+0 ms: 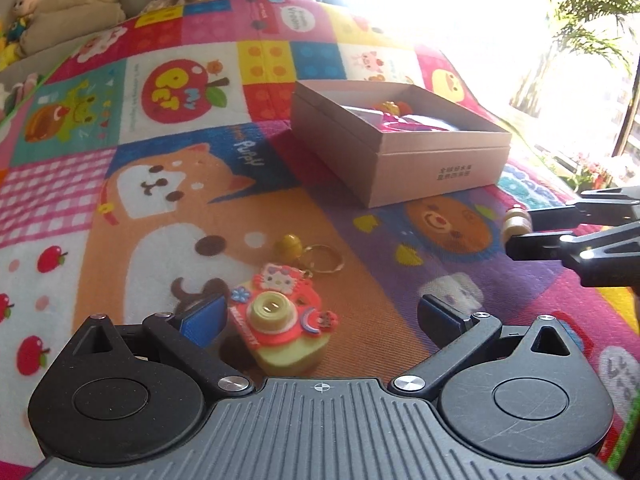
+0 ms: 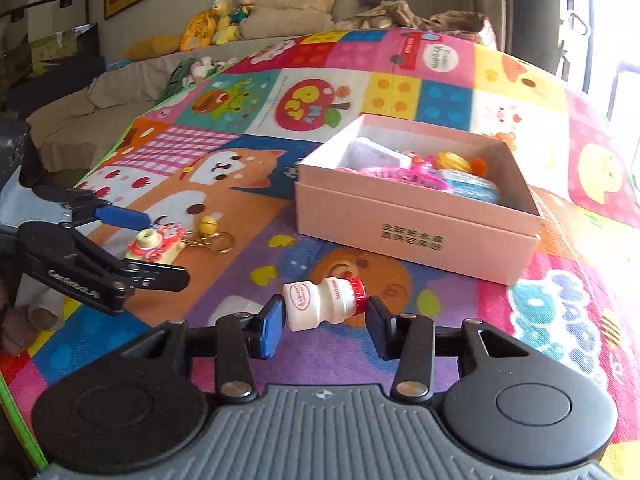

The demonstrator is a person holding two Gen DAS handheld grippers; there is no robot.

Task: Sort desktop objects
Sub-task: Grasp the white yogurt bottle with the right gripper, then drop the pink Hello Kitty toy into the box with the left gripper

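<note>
A toy camera keychain, pink and pale yellow with a gold ring and bell, lies on the colourful play mat. My left gripper is open around it, the toy close to the left finger. It also shows in the right wrist view. A small white yogurt bottle with a red cap lies sideways between the fingers of my right gripper, which touch both its ends. The bottle and right gripper show at the right edge of the left wrist view. A pink open box holds several small toys.
The box sits beyond both grippers on the mat. A sofa with cushions and plush toys runs along the back. A bright window and plants are at the right.
</note>
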